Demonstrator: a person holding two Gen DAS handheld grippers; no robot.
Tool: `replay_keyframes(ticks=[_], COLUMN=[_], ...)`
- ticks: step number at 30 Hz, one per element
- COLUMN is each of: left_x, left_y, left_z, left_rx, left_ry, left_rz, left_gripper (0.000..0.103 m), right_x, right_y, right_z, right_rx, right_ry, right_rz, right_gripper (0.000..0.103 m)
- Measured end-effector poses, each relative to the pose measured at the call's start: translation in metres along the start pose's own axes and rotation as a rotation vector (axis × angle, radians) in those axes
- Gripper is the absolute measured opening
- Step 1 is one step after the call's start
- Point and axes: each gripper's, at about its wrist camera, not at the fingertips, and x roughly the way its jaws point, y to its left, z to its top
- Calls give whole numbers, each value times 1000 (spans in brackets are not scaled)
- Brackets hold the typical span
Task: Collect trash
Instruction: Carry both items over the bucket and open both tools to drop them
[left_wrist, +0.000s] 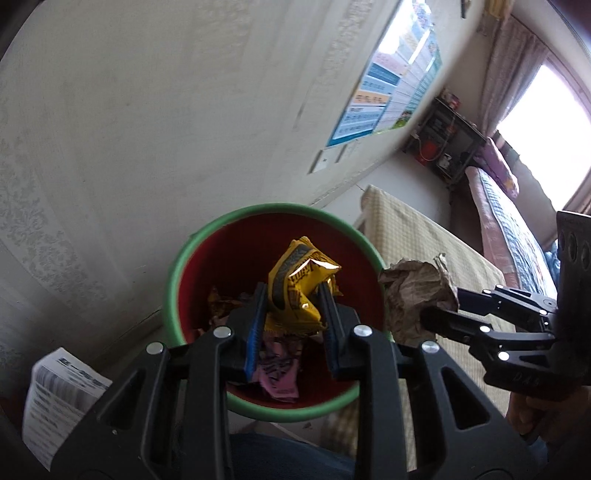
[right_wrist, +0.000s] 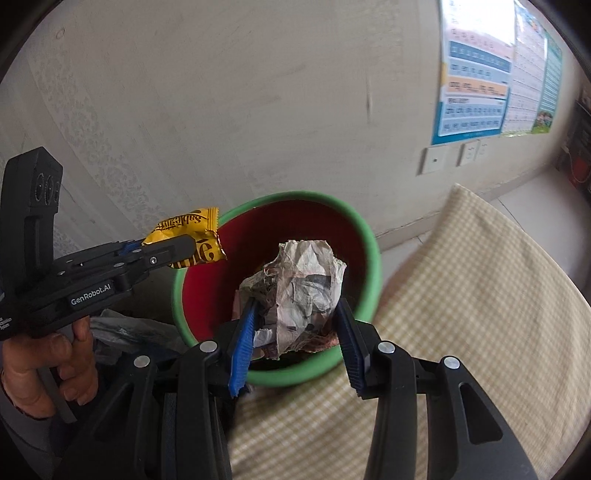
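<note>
The left gripper (left_wrist: 291, 314) is clamped on a crumpled yellow snack wrapper (left_wrist: 301, 284), and the red bin with the green rim (left_wrist: 177, 266) lies straight below and ahead of its fingertips, so the wrapper hangs over the mouth. The right gripper (right_wrist: 295, 328) is clamped on a ball of crumpled newspaper (right_wrist: 303, 291), which also hangs over the bin's opening, nearer the rim on the checked-cloth (right_wrist: 461, 295) side. Both look placed for a drop. The wrapper is shiny and folded; the paper is grey, printed and loosely wadded. Other wrappers already lie inside.
</note>
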Motion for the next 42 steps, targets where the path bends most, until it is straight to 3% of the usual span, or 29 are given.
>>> replay_keyframes(ticks=[16,29,32,33,35,37,39,41,42], left_x=[21,26,25,25,22,20,19,16,14], left_y=[34,27,29,30,33,36,36,35,34], left_z=[-1,0,1,1,1,1,0,-1,-1], left_rx=[-42,-33,-34,-38,-61,-70,-75,-81,-80], left_ry=[23,16,13,9,-4,-14,-16,-30,-33], left_rz=[-30,-43,-40,-40,-41,-34,-29,-25,-22], left_gripper=[27,27,28,31,52,61,73,92,95], right_x=[59,73,77,77,77,77,73,70,66], right_y=[15,26,23,23,22,21,20,19,18], right_z=[12,8,8,8,9,8,8,8,8], right_rx=[-36,-60,-55,-56,-54,-53,-53,-52,-49], right_ry=[77,106,112,114,107,108,97,86,80], right_rz=[-38,-63,-62,-58,-62,-52,-58,-58,-58], right_gripper=[41,41,45,49,56,62,77,81,85])
